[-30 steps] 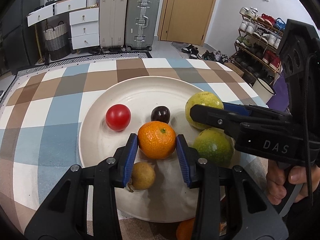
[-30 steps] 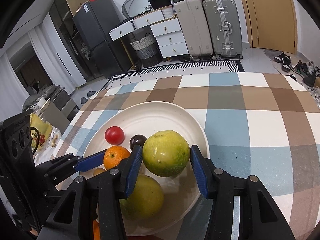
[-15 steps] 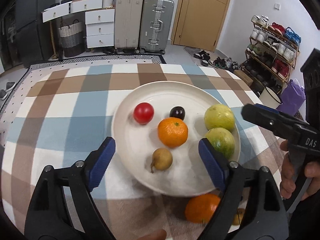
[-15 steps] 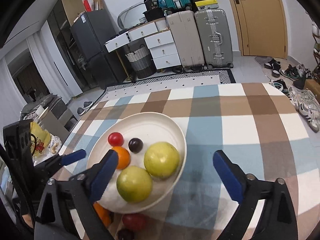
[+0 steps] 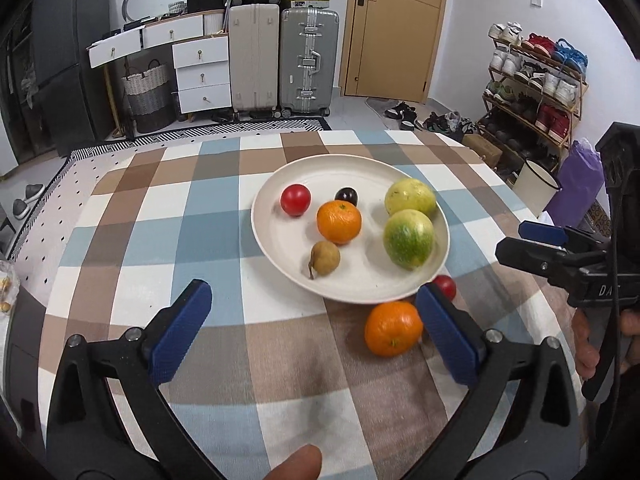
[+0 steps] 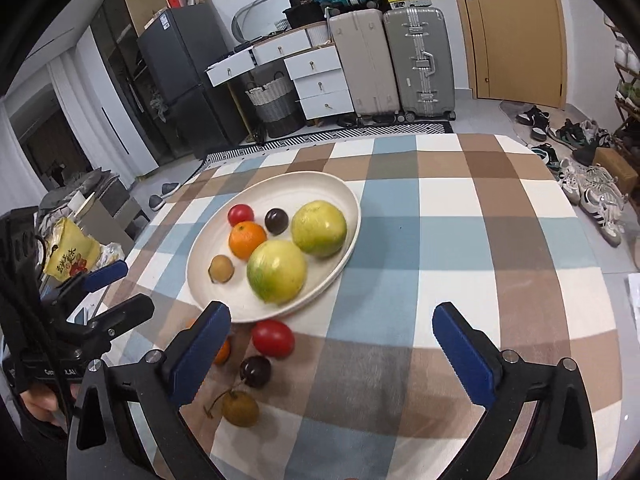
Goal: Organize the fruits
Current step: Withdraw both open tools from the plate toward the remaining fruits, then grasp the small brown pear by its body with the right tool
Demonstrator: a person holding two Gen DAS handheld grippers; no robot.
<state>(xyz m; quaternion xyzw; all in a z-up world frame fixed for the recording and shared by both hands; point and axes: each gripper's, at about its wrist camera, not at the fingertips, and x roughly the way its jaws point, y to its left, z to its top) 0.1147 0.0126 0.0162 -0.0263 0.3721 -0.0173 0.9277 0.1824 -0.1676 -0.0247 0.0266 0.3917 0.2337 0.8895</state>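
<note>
A white plate (image 5: 280, 236) (image 6: 344, 196) on the checked tablecloth holds a red tomato (image 5: 295, 199), a dark plum (image 5: 346, 196), an orange (image 5: 339, 221), a small brown fruit (image 5: 325, 257) and two large green-yellow fruits (image 5: 409, 237) (image 5: 409, 197). On the cloth in front of the plate lie a second orange (image 5: 393, 328), a red tomato (image 6: 273, 338), a dark plum (image 6: 255, 371) and a brown stemmed fruit (image 6: 240, 407). My left gripper (image 5: 316, 332) is open and empty, near the loose orange. My right gripper (image 6: 334, 354) is open and empty, above the cloth.
The table's far edge drops to the floor with suitcases (image 5: 280, 60), drawers and a basket behind. A shoe rack (image 5: 536, 80) stands to the right. A yellow bag (image 6: 70, 254) lies off the table's left side.
Both grippers have opened, let go of the orange and the green-yellow fruit on the plate, and pulled back toward the near table edge. The loose fruits have come into view.
</note>
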